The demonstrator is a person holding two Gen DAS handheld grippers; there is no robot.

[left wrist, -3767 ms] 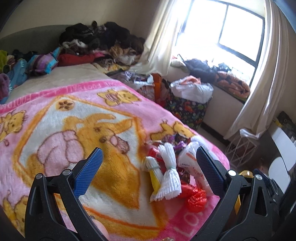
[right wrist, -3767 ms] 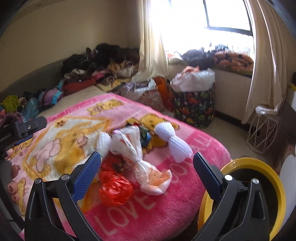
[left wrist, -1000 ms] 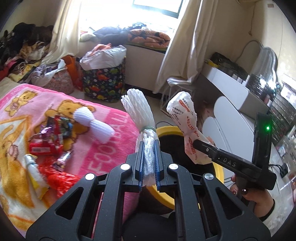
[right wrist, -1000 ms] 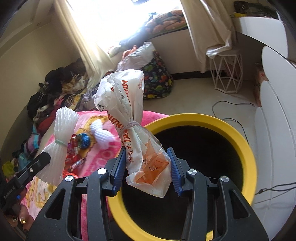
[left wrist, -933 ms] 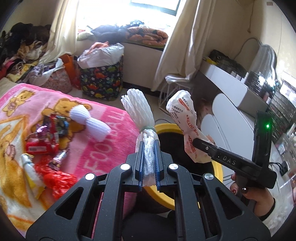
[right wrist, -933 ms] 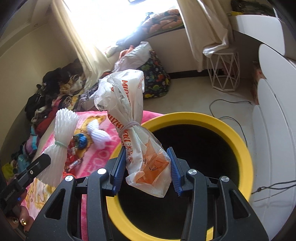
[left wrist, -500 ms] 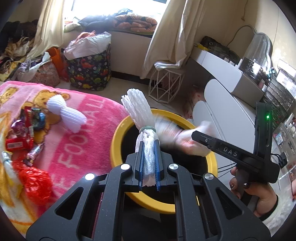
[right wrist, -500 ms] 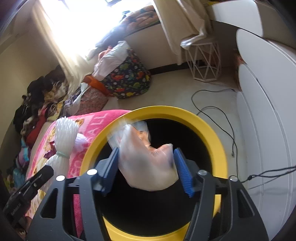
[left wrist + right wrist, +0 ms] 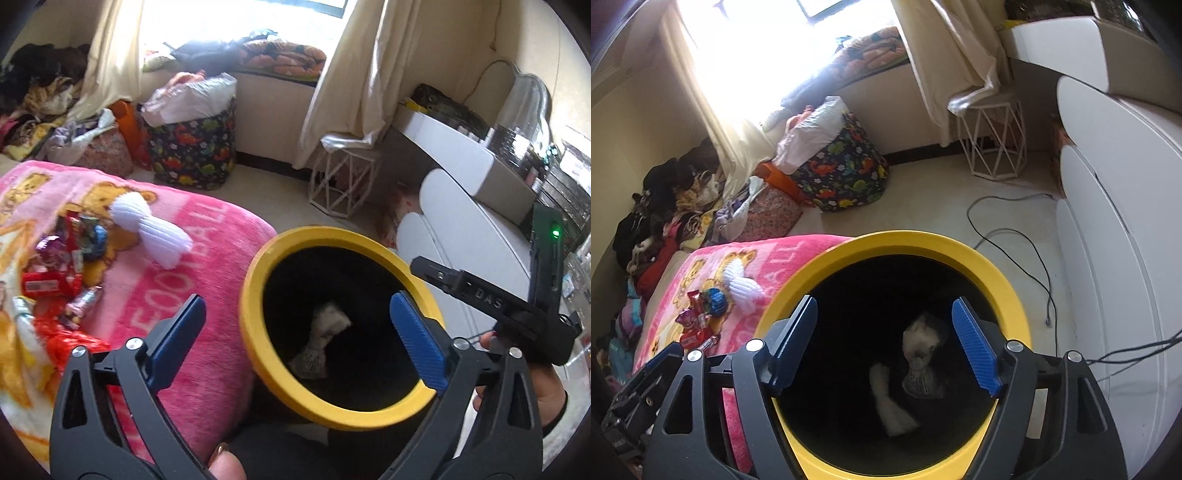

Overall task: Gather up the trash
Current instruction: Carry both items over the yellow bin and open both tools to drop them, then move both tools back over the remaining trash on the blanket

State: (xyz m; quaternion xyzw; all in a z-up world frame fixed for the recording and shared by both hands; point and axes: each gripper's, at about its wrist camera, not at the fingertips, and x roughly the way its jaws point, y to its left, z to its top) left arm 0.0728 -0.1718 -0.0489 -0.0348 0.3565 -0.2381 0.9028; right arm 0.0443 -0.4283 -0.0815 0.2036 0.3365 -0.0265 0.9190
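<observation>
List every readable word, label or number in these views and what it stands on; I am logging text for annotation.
"DAS": on the black body of the right gripper, seen from the left wrist.
"FOOTBALL", partly readable: woven into the pink plush blanket.
Red snack wrapper: white label too blurred to read.
Crumpled bags inside the yellow-rimmed black bin: print not legible.

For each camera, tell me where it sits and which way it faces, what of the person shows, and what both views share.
Left wrist: on the left gripper, open, facing down over the yellow bin and pink blanket; a fingertip, the right hand and the right gripper show.
Right wrist: on the right gripper, open, looking straight down into the bin; no hand visible.
Shared: bin, blanket, white foam net.
</observation>
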